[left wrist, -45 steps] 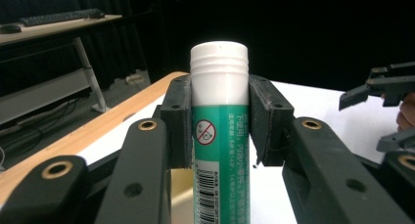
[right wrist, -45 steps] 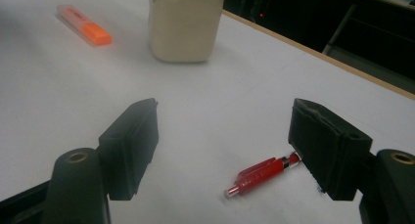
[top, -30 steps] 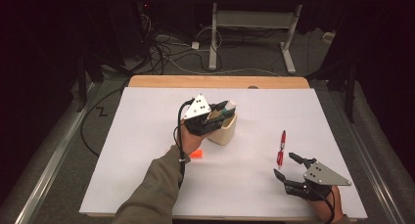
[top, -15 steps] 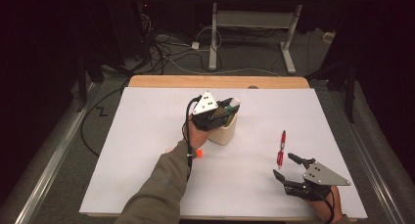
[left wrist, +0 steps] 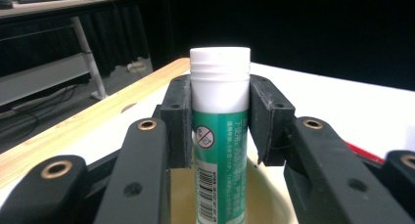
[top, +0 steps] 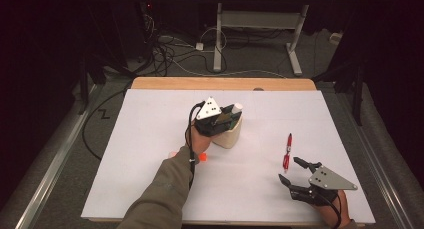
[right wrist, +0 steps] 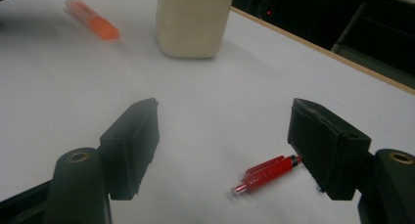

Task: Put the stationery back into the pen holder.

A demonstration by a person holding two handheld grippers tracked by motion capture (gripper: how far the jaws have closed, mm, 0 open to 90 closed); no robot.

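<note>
Two things matter. Toward the white table's [top: 125, 154] middle, the left gripper [left wrist: 219, 116] clamps a green-labelled glue stick with a white cap [left wrist: 219, 136] just under that cap, upright over the cream plastic cup [top: 231, 134]. It looks light, rigid and smooth, so that high grip suits it. Near the right front corner, the right gripper [right wrist: 222, 150] gapes wide beside a red pen [right wrist: 266, 174].

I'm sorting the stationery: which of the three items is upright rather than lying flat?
The green glue stick with the white cap, clamped in the left gripper over the cream cup. The red pen and orange highlighter lie flat on the table.
</note>
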